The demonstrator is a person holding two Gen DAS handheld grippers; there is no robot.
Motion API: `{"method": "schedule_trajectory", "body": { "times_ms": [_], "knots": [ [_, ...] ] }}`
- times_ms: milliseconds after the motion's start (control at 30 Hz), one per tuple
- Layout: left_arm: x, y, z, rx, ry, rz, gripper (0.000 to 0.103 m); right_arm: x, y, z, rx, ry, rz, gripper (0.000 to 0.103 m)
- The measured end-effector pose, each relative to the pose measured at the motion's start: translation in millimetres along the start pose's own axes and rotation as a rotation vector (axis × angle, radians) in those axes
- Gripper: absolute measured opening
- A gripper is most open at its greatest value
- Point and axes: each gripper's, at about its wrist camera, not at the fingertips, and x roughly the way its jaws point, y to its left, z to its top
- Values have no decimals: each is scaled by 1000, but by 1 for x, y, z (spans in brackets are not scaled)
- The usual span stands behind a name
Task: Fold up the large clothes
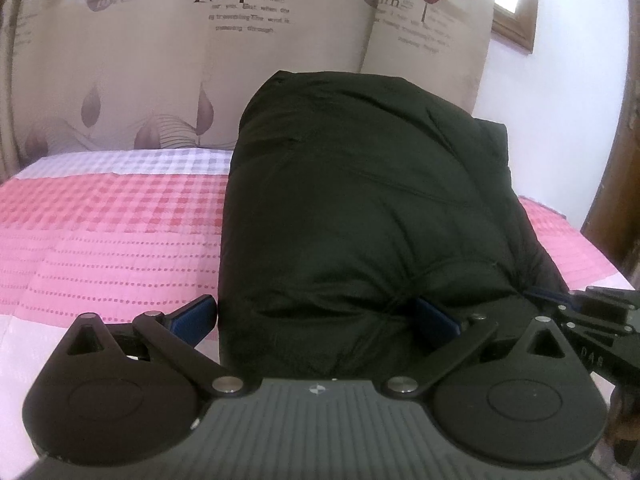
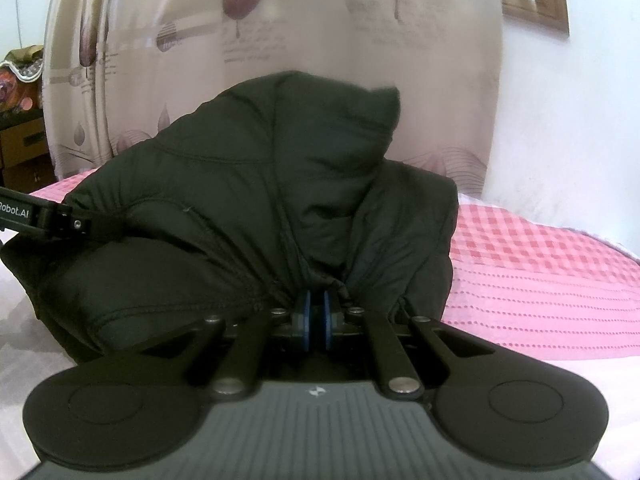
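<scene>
Left wrist view: jacket (image 1: pixel 368 208), dark and puffy, lies folded in a bundle on the bed (image 1: pixel 100 224), its near edge right at the gripper.
Left gripper (image 1: pixel 316 320): jaws wide apart; left blue pad (image 1: pixel 194 318) sits on the bed just beside the jacket's left edge, right pad (image 1: pixel 436 320) presses into the jacket's near end; nothing is pinched between them.
Right gripper in left view (image 1: pixel 600 312): seen at the jacket's near right corner, its tips hidden by cloth.
Right wrist view: right gripper (image 2: pixel 316 312) has its blue pads together, clamped on a bunched fold at the jacket's (image 2: pixel 256 184) near edge; cloth gathers in creases toward the pads.
Jacket shape, right view: heaped up from the grip, a fold standing tall at the back.
Left gripper in right view (image 2: pixel 60 216): touches the jacket's left side.
Bed: pink checked cover shows on both sides of the jacket.
Curtain (image 1: pixel 160 60): hangs behind the jacket.
</scene>
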Motion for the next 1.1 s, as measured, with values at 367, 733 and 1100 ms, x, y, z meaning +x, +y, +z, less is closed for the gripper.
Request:
{"method": "schedule_trajectory", "body": {
  "times_ms": [367, 733, 1100],
  "knots": [
    [-3, 8, 2, -32, 12, -46, 103, 0, 0, 0, 0, 1, -4, 6],
    [-43, 19, 26, -61, -158, -144, 91, 0, -11, 0, 63, 1, 39, 6],
    [8, -71, 12, 126, -96, -306, 77, -10, -28, -3, 169, -31, 103, 7]
  ]
}}
